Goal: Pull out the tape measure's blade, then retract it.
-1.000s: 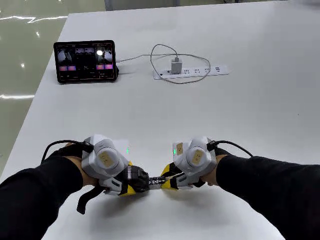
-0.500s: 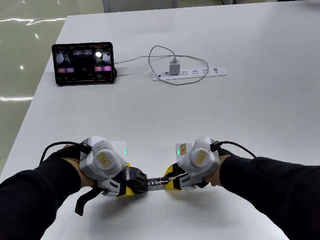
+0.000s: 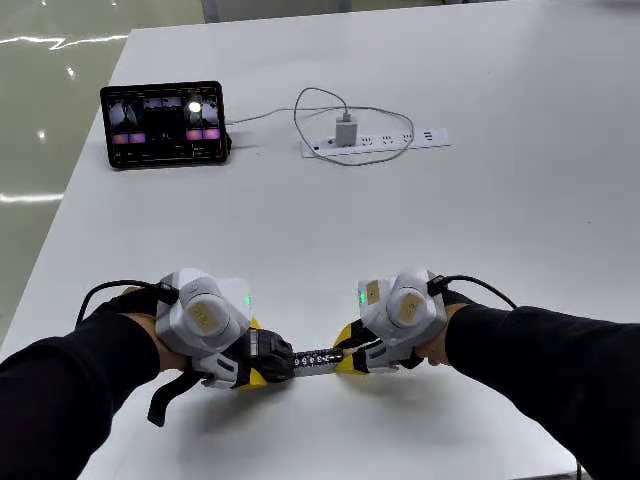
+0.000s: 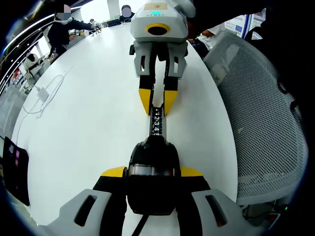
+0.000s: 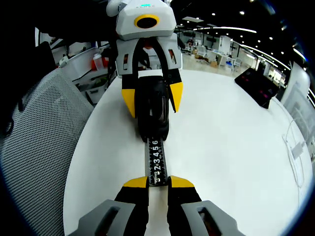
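- Head view: both sleeved forearms reach in over the near edge of the bench (image 3: 400,230). The left gripper (image 3: 262,358) and right gripper (image 3: 347,358) point at each other, tip to tip. The tape measure (image 3: 270,356) lies between them by the near edge, with a short run of blade (image 3: 318,357) bridging the gap.
- Left gripper view: fingers (image 4: 114,172) closed on the black case from both sides, clamping it. The blade runs straight ahead into the right gripper.
- Right gripper view: fingers (image 5: 135,183) pinched together on the blade's end. Numerals 2 to 6 are legible on the exposed length.
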Action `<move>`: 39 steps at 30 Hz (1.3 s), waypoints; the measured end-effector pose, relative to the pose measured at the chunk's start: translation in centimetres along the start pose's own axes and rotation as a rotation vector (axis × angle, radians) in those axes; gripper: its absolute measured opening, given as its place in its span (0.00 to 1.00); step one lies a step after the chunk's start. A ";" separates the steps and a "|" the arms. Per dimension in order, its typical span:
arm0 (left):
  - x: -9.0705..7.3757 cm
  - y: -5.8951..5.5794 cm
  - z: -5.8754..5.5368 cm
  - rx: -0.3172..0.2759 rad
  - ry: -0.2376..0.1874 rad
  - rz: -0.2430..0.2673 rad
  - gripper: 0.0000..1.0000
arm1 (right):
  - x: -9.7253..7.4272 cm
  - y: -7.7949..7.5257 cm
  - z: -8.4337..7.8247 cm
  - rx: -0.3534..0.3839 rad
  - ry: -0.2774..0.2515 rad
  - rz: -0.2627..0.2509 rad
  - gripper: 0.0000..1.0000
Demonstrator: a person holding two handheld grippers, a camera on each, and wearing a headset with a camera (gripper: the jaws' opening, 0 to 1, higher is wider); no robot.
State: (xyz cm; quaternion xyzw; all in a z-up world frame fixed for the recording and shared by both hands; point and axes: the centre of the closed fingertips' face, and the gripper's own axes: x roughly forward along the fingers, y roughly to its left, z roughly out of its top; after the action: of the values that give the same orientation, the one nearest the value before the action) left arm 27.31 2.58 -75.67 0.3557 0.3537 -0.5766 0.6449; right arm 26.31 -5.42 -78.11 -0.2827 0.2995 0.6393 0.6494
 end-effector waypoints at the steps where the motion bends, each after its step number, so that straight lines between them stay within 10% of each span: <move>1: 0.0 0.0 0.0 0.000 0.000 0.000 0.32 | 0.0 -0.1 -0.1 -0.001 0.001 0.001 0.10; 39: 0.0 0.1 0.0 -0.001 -0.004 0.001 0.32 | -1.6 -0.2 -1.7 0.036 0.001 -0.011 0.10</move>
State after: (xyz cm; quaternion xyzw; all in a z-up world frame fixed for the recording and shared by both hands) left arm 27.39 2.59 -75.71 0.3543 0.3525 -0.5767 0.6462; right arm 26.44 -7.77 -78.06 -0.2731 0.3099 0.6299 0.6577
